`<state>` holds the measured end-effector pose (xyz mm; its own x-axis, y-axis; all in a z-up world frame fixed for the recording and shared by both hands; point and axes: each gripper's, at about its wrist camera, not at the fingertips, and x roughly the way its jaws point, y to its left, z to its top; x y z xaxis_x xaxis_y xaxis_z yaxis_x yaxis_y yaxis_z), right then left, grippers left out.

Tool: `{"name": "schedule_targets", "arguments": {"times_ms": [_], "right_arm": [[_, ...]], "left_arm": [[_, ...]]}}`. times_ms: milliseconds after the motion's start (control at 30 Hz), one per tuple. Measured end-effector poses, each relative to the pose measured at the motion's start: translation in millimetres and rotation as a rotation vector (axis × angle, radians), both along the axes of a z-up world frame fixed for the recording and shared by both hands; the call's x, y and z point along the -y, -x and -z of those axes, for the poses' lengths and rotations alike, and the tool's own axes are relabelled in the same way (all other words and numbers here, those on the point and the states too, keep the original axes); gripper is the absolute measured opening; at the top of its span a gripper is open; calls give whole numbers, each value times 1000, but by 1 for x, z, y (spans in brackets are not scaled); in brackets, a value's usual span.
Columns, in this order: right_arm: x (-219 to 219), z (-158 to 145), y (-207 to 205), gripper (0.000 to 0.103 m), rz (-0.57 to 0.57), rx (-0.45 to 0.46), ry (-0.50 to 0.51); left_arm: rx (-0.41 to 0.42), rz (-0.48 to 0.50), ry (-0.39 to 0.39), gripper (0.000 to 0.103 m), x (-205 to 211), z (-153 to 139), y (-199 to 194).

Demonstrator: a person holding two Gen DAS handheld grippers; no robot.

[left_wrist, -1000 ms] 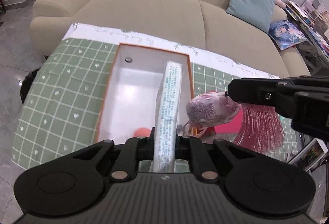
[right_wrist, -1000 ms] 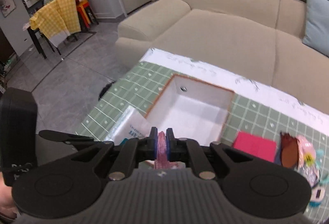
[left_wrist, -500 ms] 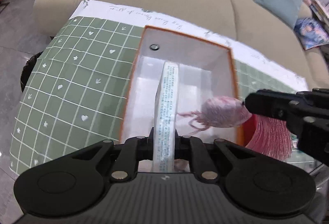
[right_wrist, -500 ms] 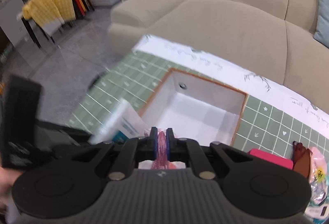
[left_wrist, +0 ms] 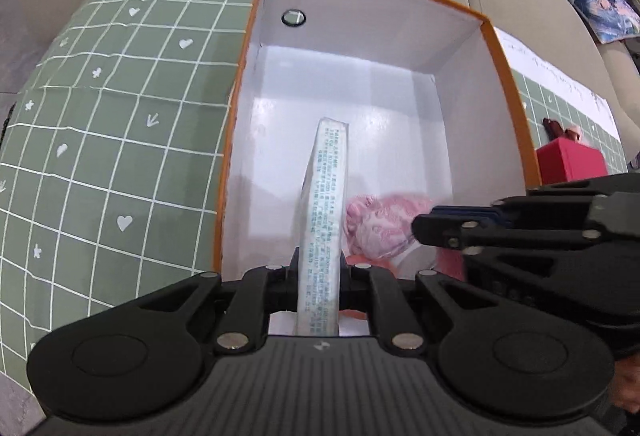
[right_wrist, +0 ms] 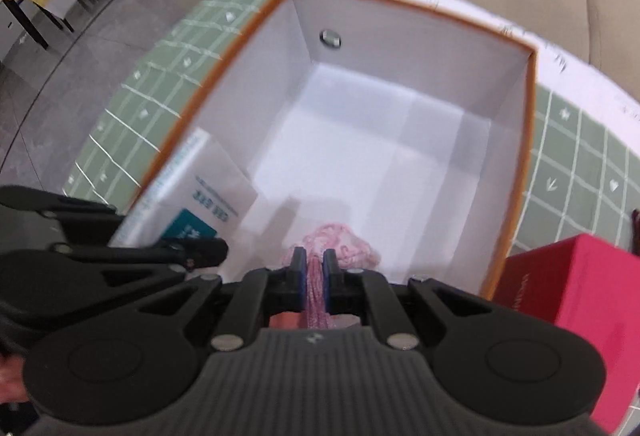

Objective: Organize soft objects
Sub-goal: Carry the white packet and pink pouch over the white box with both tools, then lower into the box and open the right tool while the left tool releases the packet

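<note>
The left gripper (left_wrist: 320,268) clamps a flat white tissue pack (left_wrist: 326,212) printed with small illegible text, held inside the orange-rimmed white box (left_wrist: 472,84) near its front edge. Beside it, the right gripper (right_wrist: 315,272) pinches a pink tasselled sachet (right_wrist: 340,242) inside the box.

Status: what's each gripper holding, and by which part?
Left gripper: flat white packet, pinched at its near end. Right gripper: pink tasselled pouch, by its tassel.
</note>
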<state>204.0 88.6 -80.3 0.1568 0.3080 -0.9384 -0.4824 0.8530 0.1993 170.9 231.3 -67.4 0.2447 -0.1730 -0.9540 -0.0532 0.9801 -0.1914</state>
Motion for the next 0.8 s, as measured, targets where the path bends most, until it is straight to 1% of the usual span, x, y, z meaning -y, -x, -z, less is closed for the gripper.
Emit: {"name": "schedule_targets", "arguments": {"times_ms": [67,133,167,233,267,300,367,467,567,667,767,800], "right_arm": [[-4,9,0,5,-4,6,26],[-5,20,-3,5,8,6,73],[-3,25,-5,5,26,-11,89],[3,30,-5,7,43,-57,67],[5,32,-4,14,43,-78,57],[7,33,-2,29,48,-83,60],[9,29,1,33,50,-65,67],[12,19,5,38,54,-51,45],[13,8,8,49,52,-16,46],[16,-1,9,49,41,3,39],[20,-6,11,49,47,9,26],[21,-8,12,49,46,14,27]], "left_arm": [[15,15,-23,12,3,0,0],[20,13,-20,12,4,-1,1],[23,13,-15,12,4,-1,2],[21,19,-4,12,7,1,4],[14,24,-2,12,8,3,4],[7,30,-2,12,9,6,3],[-8,34,-5,12,14,11,5],[-25,29,7,12,15,16,8],[-31,24,8,12,15,18,9],[-35,18,9,12,15,20,7],[-34,12,-13,12,18,21,6],[-30,10,-29,18,22,22,6]]}}
